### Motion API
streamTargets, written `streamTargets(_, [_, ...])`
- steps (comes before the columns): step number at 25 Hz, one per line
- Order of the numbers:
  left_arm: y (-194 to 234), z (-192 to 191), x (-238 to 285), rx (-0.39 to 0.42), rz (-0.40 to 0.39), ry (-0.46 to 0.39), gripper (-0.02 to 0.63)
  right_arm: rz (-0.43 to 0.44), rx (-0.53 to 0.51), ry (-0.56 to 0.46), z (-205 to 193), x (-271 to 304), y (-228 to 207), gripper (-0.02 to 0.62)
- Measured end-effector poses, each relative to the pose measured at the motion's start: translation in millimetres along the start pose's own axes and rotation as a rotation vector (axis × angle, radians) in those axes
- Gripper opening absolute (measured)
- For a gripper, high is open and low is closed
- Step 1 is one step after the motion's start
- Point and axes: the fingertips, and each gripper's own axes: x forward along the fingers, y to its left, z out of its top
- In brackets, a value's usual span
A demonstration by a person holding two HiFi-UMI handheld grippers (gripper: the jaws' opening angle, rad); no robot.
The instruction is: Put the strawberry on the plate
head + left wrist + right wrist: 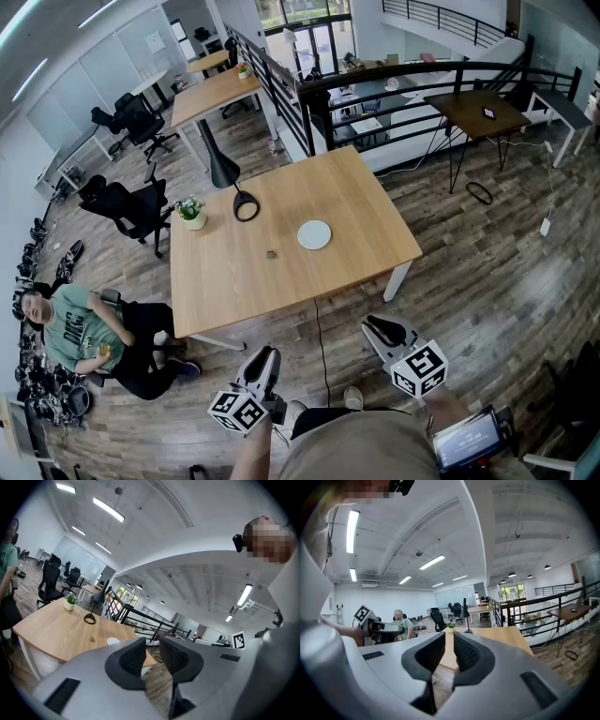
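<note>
Left gripper (pixel 263 359) and right gripper (pixel 382 328) are held short of the counter (pixel 361 187), jaws clenched empty (plate (pixel 314 234) near what seems the strawberry (pixel 271 254)).

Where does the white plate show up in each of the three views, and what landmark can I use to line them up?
Head view: the white plate lies right of centre on the wooden table.
Left gripper view: the white plate is a small pale patch on the table, just left of the jaws.
Right gripper view: not visible.
Shared landmark: the potted plant on the same table.
</note>
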Motion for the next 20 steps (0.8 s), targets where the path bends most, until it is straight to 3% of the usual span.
streamTargets(20, [-3, -2, -7, 0.016, 0.017, 0.002, 0.094, 0.073, 0.023, -0.023, 6, 3, 12, 0.064])
